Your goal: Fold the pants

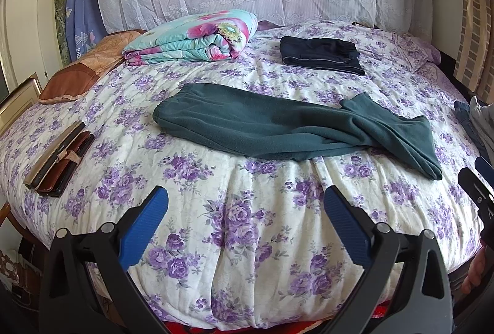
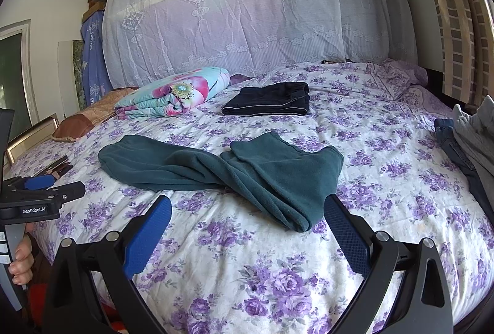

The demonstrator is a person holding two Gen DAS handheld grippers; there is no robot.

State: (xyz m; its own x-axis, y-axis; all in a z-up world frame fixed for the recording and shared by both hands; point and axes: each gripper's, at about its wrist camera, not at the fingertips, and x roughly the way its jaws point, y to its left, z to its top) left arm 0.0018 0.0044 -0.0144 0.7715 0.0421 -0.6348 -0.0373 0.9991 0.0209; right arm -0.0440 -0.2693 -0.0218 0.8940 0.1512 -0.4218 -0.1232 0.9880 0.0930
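On the floral bed [image 1: 247, 226] lie teal pants [image 1: 278, 130], both hand-held grippers [image 1: 245, 204] [image 2: 247, 210] spread wide, empty

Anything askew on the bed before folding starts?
Yes: the green pants lie crooked across the bedspread. The legs are twisted over each other near the middle, one cuff splaying toward the near edge. The dark pants behind them are already folded neatly. Both hand-held grippers are open and holding nothing.

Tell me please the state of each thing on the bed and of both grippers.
green pants: unfolded, lying across the bed, legs twisted
dark pants: folded
floral quilt: folded
left gripper: open, empty
right gripper: open, empty
wallet: closed
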